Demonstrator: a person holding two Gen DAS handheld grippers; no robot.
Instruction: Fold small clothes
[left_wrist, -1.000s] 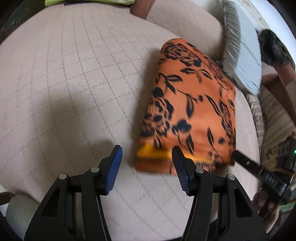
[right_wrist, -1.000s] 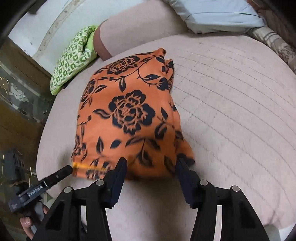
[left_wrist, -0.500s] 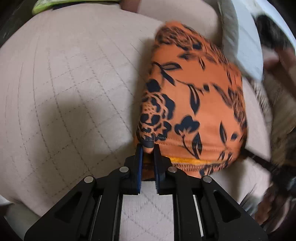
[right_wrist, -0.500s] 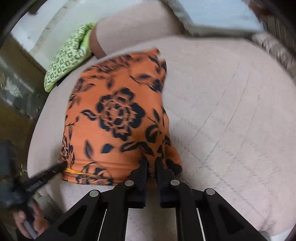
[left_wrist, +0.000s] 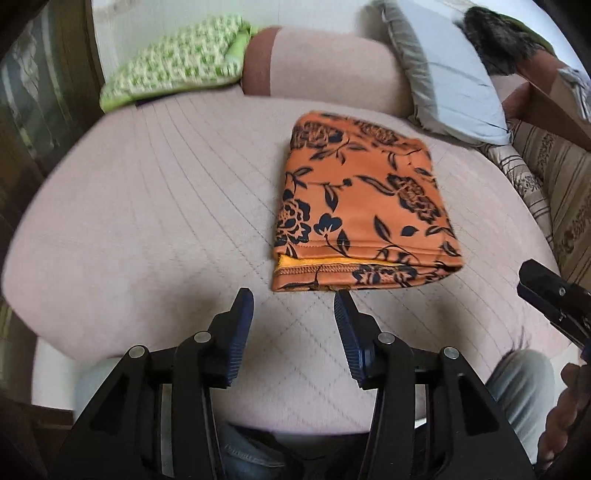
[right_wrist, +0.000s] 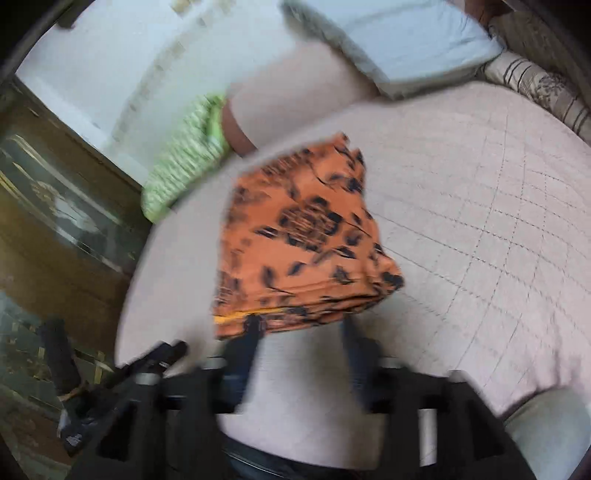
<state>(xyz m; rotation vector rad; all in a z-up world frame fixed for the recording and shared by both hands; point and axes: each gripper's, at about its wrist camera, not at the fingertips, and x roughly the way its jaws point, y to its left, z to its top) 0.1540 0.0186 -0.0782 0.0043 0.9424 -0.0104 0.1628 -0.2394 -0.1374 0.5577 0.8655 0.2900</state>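
The folded orange cloth (left_wrist: 364, 214) is lying on the pink cushion (left_wrist: 155, 221). The left gripper (left_wrist: 293, 308) and right gripper (right_wrist: 301, 328) are waiting just beside its near edge, jaws spread and holding nothing.

r wrist view blurred; garment (right_wrist: 303, 243) print smeared.

A home living room: a quilted beige seat cushion (left_wrist: 155, 221) fills the frame, with a green patterned pillow (left_wrist: 177, 74) at 11 o'clock, a pale blue cushion (left_wrist: 450, 88) at 1 o'clock, striped upholstery (left_wrist: 554, 184) at 3 o'clock and a glass-fronted wooden cabinet (right_wrist: 55, 206) at 9 o'clock.
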